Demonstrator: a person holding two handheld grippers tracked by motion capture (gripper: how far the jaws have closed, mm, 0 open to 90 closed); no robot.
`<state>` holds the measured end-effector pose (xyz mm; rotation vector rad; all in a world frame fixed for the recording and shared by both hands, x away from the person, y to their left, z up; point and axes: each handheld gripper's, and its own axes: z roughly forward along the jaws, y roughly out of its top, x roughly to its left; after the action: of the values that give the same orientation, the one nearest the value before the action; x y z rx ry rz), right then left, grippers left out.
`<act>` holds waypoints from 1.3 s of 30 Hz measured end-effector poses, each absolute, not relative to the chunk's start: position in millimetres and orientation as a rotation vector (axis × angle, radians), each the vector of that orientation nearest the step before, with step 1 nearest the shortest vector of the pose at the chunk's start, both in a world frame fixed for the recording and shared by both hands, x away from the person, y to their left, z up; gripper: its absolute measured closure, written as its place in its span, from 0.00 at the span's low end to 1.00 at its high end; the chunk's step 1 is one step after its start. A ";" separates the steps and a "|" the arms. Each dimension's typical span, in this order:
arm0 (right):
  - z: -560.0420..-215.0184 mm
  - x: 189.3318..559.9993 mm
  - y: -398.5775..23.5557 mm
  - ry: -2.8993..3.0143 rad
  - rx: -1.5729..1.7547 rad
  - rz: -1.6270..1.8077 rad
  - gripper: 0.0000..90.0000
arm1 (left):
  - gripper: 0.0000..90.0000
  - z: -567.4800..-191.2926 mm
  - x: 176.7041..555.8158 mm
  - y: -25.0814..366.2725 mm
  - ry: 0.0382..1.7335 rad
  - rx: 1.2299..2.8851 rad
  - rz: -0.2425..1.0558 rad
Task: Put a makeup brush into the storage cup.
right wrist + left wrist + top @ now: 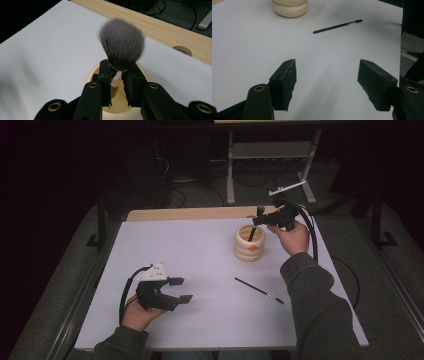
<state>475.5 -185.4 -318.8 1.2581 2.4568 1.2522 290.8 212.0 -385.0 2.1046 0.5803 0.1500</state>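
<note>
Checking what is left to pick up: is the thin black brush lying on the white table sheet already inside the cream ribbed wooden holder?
No, the thin black brush lies flat on the white table sheet, apart from the cream ribbed wooden holder.

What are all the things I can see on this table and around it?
Fluffy brush: one, grey bristles, held upright over the holder's opening.
Holder: one, cream, ribbed, far middle of the sheet.
Thin brush: one, black, lying flat on the sheet nearer the right arm.
Sheet: one, white, covering the table.
Table: one, pale wood, showing at the far edge.
Left gripper: one, black, jaws open and holding nothing, near left.
Right gripper: one, black, clamped on the fluffy brush.
</note>
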 end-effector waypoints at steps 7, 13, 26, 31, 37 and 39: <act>-327.2 474.3 -186.9 2.467 1.300 1.230 0.84 | 0.34 -385.2 290.5 211.5 0.584 2.109 0.146; -334.9 471.5 -187.7 2.465 1.303 1.220 0.83 | 0.34 -385.0 290.4 211.5 0.583 2.108 0.146; -345.6 465.9 -194.5 2.447 1.334 1.217 0.74 | 0.34 -386.0 290.8 210.6 0.581 2.106 0.144; -345.1 462.6 -198.7 2.422 1.355 1.246 0.64 | 0.34 -386.1 290.8 210.2 0.579 2.106 0.143; -344.1 458.8 -203.4 2.404 1.357 1.257 0.59 | 0.34 -386.3 291.0 210.2 0.584 2.105 0.142; -344.2 456.7 -205.6 2.395 1.363 1.275 0.58 | 0.34 -386.5 290.9 209.7 0.588 2.102 0.138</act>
<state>456.7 -205.6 -344.2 1.3631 2.3948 1.2754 290.9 209.7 -386.5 2.1024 0.5881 0.1383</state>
